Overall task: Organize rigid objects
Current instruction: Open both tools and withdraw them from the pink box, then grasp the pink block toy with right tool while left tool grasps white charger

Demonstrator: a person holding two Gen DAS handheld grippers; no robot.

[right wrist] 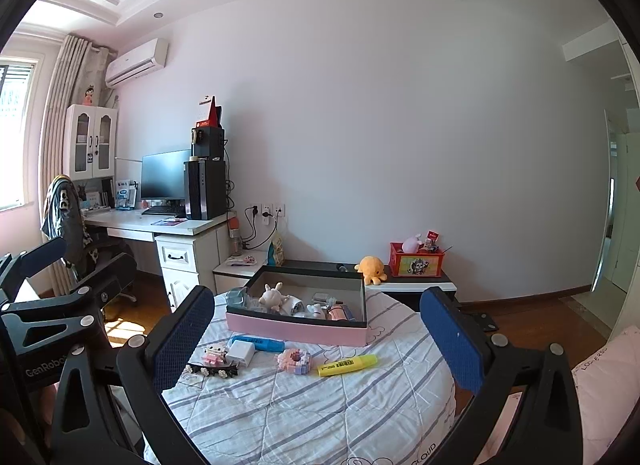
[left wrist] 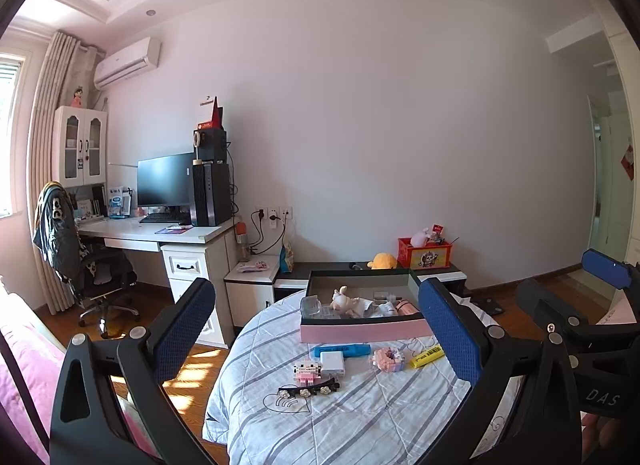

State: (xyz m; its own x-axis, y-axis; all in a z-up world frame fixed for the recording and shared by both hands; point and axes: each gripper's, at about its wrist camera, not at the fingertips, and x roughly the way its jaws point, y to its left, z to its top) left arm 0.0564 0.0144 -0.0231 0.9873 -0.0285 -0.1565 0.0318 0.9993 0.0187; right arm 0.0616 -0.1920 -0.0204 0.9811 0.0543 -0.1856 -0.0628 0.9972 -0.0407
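Two grippers are held up over a bed covered with a striped quilt (right wrist: 320,417), and both are spread wide with nothing caught between the blue pads. The left gripper (left wrist: 316,337) is seen framing most of the loose stuff from its own camera; the right gripper (right wrist: 316,339) is doing the same from a spot a bit further right.

Everything can be placed off the pink box (right wrist: 296,331), which is sat open on the quilt toward the far edge of the bed. Inside it a small white bunny figure (right wrist: 272,297) and a few other bits are already piled; those are too small to be made out properly.

Just in front of the box's near wall a blue highlighter (right wrist: 264,343) is laid flat, touching a white charger block (right wrist: 242,351). A pink-and-white brick figure (right wrist: 214,357) is parked beside the charger, further from the box, and a black hair clip with white flowers (right wrist: 212,371) is stretched out nearer the camera than that. A pastel brick donut (right wrist: 295,361) is set in front of the box's middle, with a yellow highlighter (right wrist: 347,365) lying just to its right, not touching it.

Behind the box, an orange plush (right wrist: 372,269) is perched on a low cabinet.
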